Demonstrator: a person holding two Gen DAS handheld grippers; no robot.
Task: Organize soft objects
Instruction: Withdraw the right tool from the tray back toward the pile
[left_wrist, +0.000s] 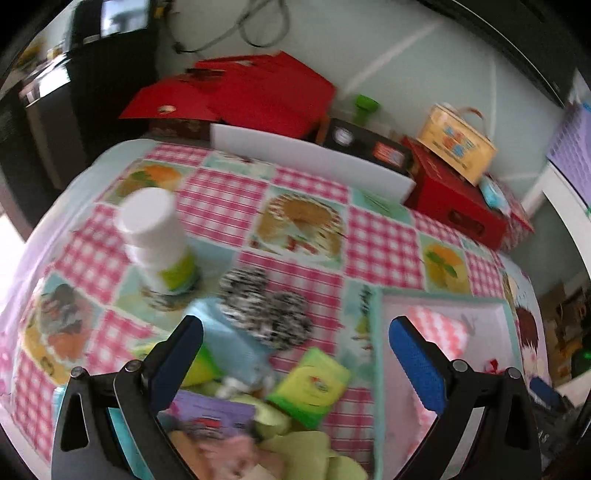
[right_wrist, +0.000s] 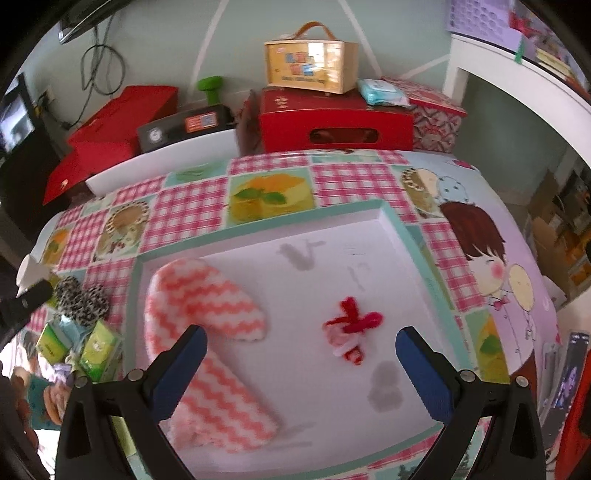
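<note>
Both grippers, left gripper (left_wrist: 295, 354) and right gripper (right_wrist: 301, 363), stand released and empty, so with the tray (right_wrist: 402, 229) and pink-striped cloth (right_wrist: 207, 299) ahead of the right jaws, the left should settle squarely over the green packet (left_wrist: 308, 386) between its jaws before clenching.

The pink zigzag cloth (right_wrist: 207, 317) looks fluffy and matt. The tray (right_wrist: 369, 236) at twelve o'clock from it is smooth plastic. The bench cover (left_wrist: 229, 192) shines like glossy oilcloth. The speckled pompoms (left_wrist: 266, 310) look woolly.
</note>
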